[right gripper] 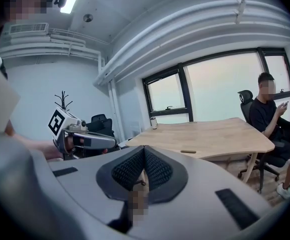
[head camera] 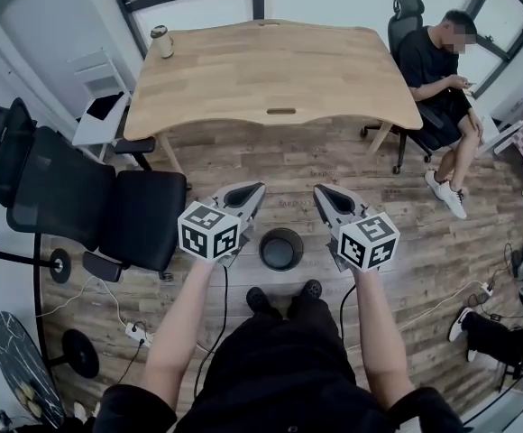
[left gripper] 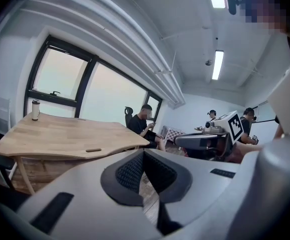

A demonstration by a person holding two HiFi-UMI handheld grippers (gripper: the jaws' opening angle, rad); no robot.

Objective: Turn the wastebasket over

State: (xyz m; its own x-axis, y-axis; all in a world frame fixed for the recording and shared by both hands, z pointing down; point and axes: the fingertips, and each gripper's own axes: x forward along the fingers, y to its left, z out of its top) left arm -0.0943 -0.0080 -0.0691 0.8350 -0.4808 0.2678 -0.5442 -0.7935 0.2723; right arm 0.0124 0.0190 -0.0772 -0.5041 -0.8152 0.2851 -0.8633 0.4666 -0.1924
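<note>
The wastebasket (head camera: 280, 248), small, round and black, stands on the wooden floor just beyond the person's shoes, its dark opening facing up. It does not show in either gripper view. My left gripper (head camera: 255, 188) is held in the air above and to the left of it, jaws shut with nothing between them (left gripper: 144, 152). My right gripper (head camera: 319, 190) hovers above and to the right, also shut and empty (right gripper: 144, 148). Both point toward the table and touch nothing. Each shows in the other's view: the right gripper (left gripper: 211, 135), the left gripper (right gripper: 78, 135).
A wooden table (head camera: 270, 70) with a metal bottle (head camera: 160, 41) stands ahead. A black office chair (head camera: 90, 201) is close on the left. A person sits on a chair (head camera: 442, 75) at the right. Cables and a power strip (head camera: 136, 334) lie on the floor.
</note>
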